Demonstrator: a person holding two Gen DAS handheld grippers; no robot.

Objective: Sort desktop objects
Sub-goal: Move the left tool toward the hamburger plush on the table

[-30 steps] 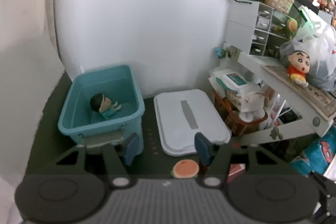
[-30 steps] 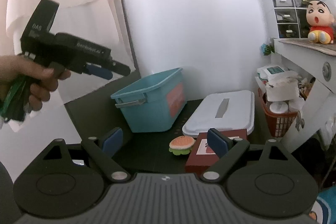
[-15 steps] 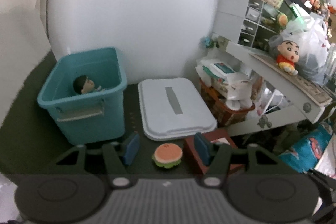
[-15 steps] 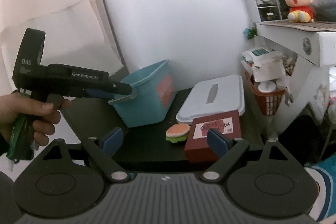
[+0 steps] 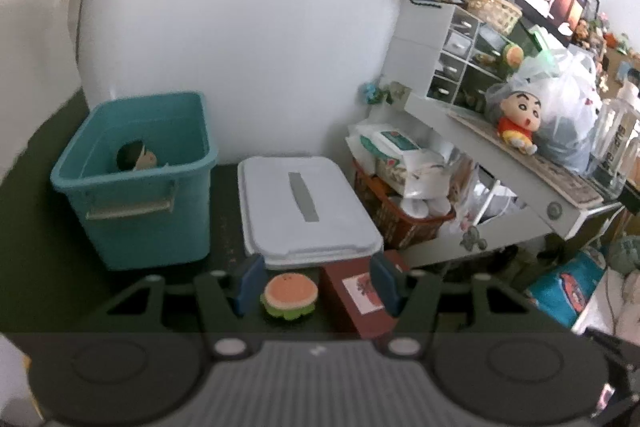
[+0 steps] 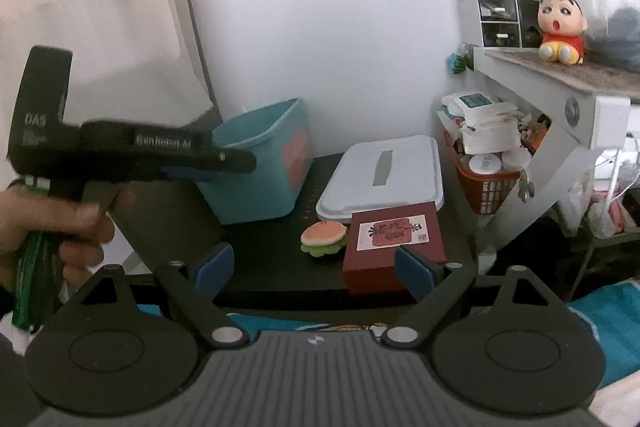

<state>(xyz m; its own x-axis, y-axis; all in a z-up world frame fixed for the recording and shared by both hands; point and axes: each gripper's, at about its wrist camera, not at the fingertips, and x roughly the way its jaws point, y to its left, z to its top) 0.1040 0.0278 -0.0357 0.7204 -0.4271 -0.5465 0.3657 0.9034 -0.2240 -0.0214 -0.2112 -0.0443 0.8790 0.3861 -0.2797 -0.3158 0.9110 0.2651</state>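
dark desk surface (image 6: 280,267) against a white wall. landmark: flat white plastic lid with a grey strip (image 5: 304,207), lying flat on the desk.

left of the lid, just beside it: teal plastic storage bin with a grey handle (image 5: 140,183), upright, open top. inside the bin a small dark-haired doll figure (image 5: 135,158), only the head shows over the rim.

in front of the lid, near its front edge: round burger-shaped plush toy, orange top and green frill (image 5: 290,295), flat on the desk. right of the burger, also in front of the lid: dark red cardboard box with a white printed label (image 6: 394,245), its back edge close to the lid, touching or not can't tell.

right of the lid: orange-brown basket stuffed with white packets (image 5: 404,203), under a white shelf desk carrying a red-shirted cartoon plush doll (image 5: 518,119).

left gripper (image 5: 316,283): jaws partly apart, nothing gripped; in its own view the burger sits between the blue pads, no pad pressing on it. seen from the right wrist it hangs left of the bin, held by a hand (image 6: 52,227).

right gripper (image 6: 314,269): jaws wide apart, nothing held, low in front of the desk edge, box and burger ahead of it.
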